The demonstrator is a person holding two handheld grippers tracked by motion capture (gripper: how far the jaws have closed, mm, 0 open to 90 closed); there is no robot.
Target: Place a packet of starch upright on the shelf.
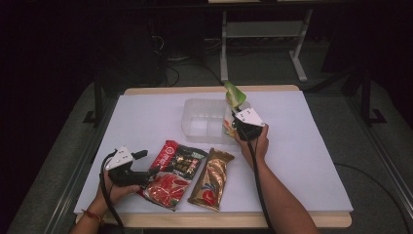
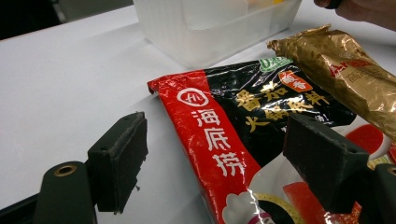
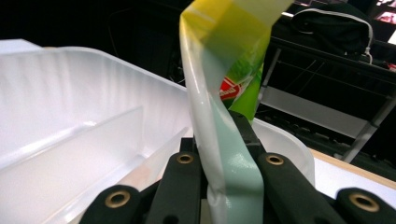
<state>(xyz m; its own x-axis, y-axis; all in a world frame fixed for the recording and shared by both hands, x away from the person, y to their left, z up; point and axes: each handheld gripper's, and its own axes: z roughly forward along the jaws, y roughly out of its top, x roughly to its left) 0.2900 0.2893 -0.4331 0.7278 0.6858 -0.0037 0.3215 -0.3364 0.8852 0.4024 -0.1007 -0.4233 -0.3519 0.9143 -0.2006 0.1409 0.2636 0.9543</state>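
Observation:
My right gripper (image 1: 234,115) (image 3: 224,154) is shut on the lower edge of a green and yellow packet (image 1: 234,95) (image 3: 229,70). The packet stands upright over the right end of a clear plastic container (image 1: 195,109) (image 3: 70,116) that has a divider inside. My left gripper (image 1: 147,162) (image 2: 219,161) is open and low over the table. Its jaws straddle the near end of a red and black packet (image 1: 178,161) (image 2: 243,107) that lies flat, and the pads do not press on it.
A gold packet (image 1: 212,178) (image 2: 345,70) lies to the right of the red and black one. A red packet (image 1: 165,190) lies partly under it near the table's front edge. White sheet (image 1: 302,146) covers the table.

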